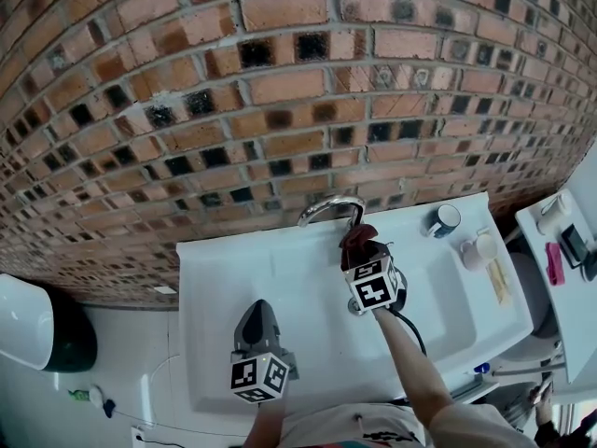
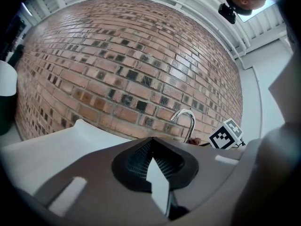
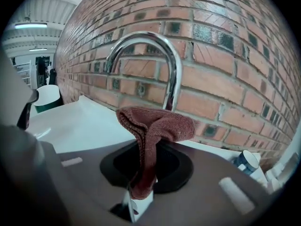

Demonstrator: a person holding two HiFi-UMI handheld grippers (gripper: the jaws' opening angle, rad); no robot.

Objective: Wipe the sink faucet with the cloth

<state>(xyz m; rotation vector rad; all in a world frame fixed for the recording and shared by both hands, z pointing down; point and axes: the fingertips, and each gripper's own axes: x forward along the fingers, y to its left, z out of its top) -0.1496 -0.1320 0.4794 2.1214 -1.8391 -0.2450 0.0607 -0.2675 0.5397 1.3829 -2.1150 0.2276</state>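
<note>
1. Nearest the person, over the front part of the white sink [image 1: 224,278], the left claw [image 1: 257,308] hovers with its marker cube facing up. In the left gripper view its jaws are clenched together with nothing between them.
2. Further in and to the right, a bare forearm [image 1: 410,362] reaches forward to the right claw [image 1: 362,258]. This claw sits over the middle of the basin, well apart from the left one.
3. The right claw's jaws are clamped on the lower end of a reddish-brown cloth [image 3: 155,126]. The cloth stands up out of the jaws and folds over at its top into a bunched, rounded lump.
4. Just behind that lump rises the chrome faucet [image 3: 153,46], an arched gooseneck. Its upright stem runs down behind the cloth's top, and its short spout end curves away to the other side. The cloth sits right at the stem, though whether it presses on the metal cannot be told.
5. On the sink's right ledge, beside the faucet, stand a dark mug [image 1: 446,218] and, nearer the outer edge, a white cup [image 1: 480,247], apart from each other.
6. Farthest back, a brick wall [image 1: 280,82] of red-brown and dark bricks runs behind the sink.
</note>
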